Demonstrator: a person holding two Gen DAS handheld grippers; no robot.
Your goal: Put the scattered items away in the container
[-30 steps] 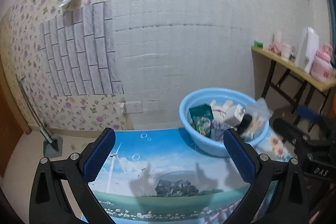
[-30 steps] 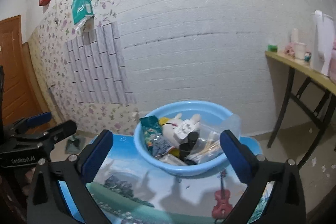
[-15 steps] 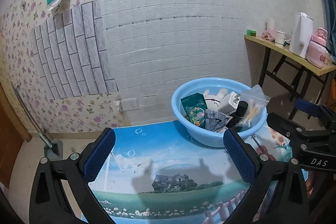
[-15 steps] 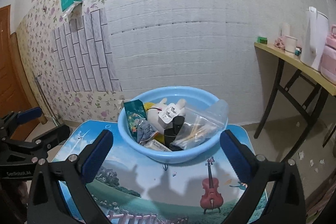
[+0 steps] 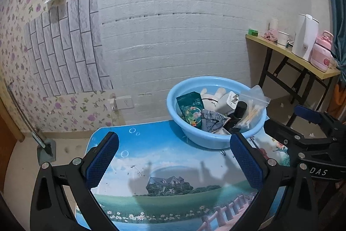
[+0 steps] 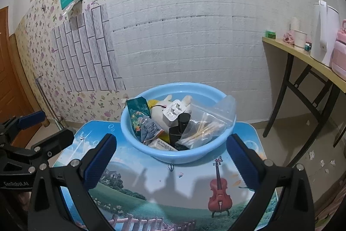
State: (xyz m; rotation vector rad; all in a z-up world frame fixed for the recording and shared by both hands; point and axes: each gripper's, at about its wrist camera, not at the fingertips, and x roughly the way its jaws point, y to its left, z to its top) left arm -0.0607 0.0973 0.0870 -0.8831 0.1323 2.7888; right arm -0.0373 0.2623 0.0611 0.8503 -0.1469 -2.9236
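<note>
A light blue basin stands at the far side of a small picture-printed table. In it lie a green snack packet, a white plush rabbit, a white charger, a black bottle and a clear bag of cotton swabs. My left gripper is open and empty over the table, left of the basin. My right gripper is open and empty, straight in front of the basin. Each gripper shows at the edge of the other's view.
A white brick wall stands close behind the table. A wooden side table at the right holds a white kettle, cups and a pink flask. A floor tool leans at the left wall. A door is at the far left.
Both grippers have drawn back and risen from the basin, so more tabletop shows. The basin has shifted left in the right view. Both stayed open and empty.
</note>
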